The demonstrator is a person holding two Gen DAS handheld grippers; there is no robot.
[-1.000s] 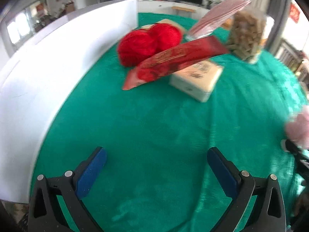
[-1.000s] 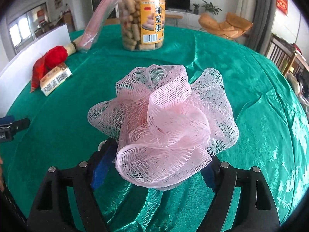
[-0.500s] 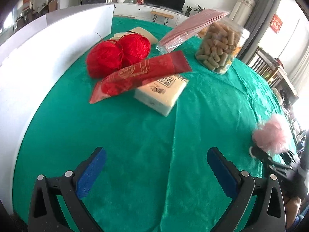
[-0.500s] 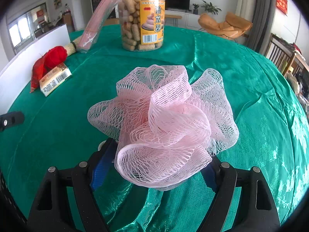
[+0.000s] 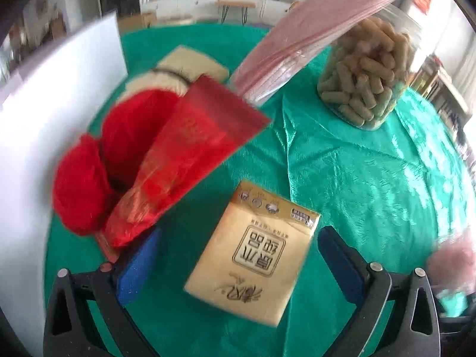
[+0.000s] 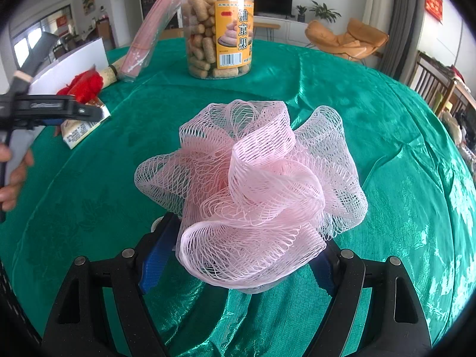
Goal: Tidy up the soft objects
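Fingers of my left gripper stand apart around the tan rectangular tissue pack, red yarn at ten o'clock; my right gripper clamps the pink mesh bath pouf.

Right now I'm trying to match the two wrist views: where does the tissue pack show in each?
Left wrist: tissue pack lies low centre, between the open left gripper fingers.
Right wrist: tissue pack at far left, partly behind the left gripper.
Shared landmark: snack jar.
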